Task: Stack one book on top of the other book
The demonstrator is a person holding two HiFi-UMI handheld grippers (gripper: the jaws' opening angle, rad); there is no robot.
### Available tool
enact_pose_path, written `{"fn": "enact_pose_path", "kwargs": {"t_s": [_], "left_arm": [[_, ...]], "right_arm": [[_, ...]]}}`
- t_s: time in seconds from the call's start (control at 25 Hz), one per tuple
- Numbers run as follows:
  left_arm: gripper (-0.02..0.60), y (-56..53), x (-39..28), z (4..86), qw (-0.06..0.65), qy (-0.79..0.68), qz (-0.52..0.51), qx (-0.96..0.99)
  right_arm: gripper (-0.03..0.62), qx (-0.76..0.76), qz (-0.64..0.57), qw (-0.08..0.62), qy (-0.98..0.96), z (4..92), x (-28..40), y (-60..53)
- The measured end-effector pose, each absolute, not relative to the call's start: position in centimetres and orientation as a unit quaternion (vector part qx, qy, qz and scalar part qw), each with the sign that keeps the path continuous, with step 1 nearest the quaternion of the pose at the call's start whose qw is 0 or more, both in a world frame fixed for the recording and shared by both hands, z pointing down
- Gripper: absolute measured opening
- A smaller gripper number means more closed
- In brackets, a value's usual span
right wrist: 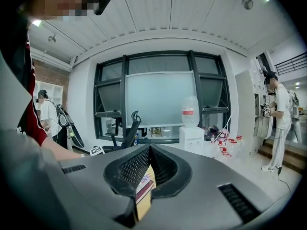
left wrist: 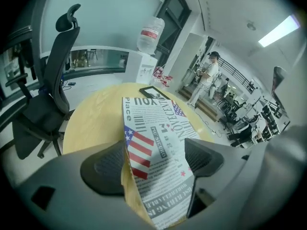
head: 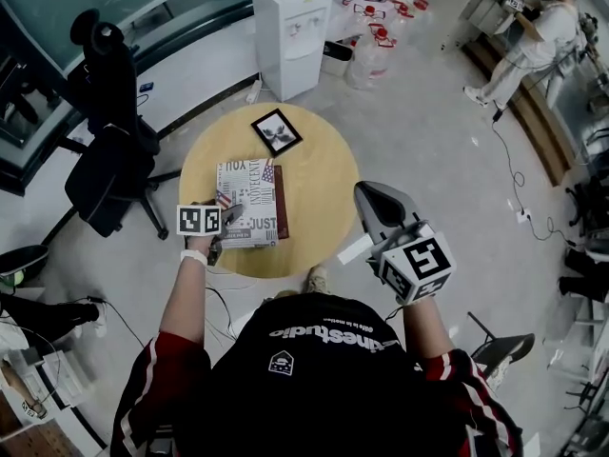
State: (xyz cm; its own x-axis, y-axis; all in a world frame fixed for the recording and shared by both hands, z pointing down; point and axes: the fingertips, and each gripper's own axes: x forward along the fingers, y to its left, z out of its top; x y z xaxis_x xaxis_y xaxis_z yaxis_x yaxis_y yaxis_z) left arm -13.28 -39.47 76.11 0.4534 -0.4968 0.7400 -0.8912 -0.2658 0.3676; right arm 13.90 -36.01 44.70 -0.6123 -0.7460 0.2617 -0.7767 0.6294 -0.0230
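A book with a newsprint cover and a flag motif (head: 249, 198) lies on a dark red book (head: 282, 204), whose edge shows along the right side. Both rest on the round yellow table (head: 328, 184). My left gripper (head: 226, 217) is at the stack's near left corner. In the left gripper view the jaws stand wide apart, with the newsprint book (left wrist: 163, 138) lying between them, and the left gripper (left wrist: 154, 150) is open. My right gripper (head: 364, 192) hangs off the table's right edge. Its jaws (right wrist: 149, 148) meet at the tip with nothing held.
A small black-framed picture (head: 276, 131) lies at the table's far side. A black office chair (head: 109, 150) stands to the left and a white water dispenser (head: 290, 31) beyond the table. A person (head: 533, 41) stands far right. Cables run across the floor.
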Motion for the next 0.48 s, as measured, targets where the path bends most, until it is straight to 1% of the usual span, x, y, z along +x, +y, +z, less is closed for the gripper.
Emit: {"fn": "enact_pose_path", "kwargs": {"t_s": [0.12, 0.24, 0.48], "left_arm": [[0.387, -39.0, -13.1, 75.8, 0.398, -0.457, 0.236, 0.76], [0.387, -38.1, -13.6, 75.9, 0.397, -0.463, 0.225, 0.76], [0.385, -35.6, -15.6, 74.9, 0.351, -0.514, 0.19, 0.759]], "right_arm": [[0.029, 0.42, 0.069, 0.104, -0.899, 44.3, 13.7, -35.7], [0.029, 0.423, 0.068, 0.111, -0.897, 44.8, 13.5, -35.4], [0.029, 0.419, 0.068, 0.106, -0.899, 44.8, 12.3, -34.5]]}}
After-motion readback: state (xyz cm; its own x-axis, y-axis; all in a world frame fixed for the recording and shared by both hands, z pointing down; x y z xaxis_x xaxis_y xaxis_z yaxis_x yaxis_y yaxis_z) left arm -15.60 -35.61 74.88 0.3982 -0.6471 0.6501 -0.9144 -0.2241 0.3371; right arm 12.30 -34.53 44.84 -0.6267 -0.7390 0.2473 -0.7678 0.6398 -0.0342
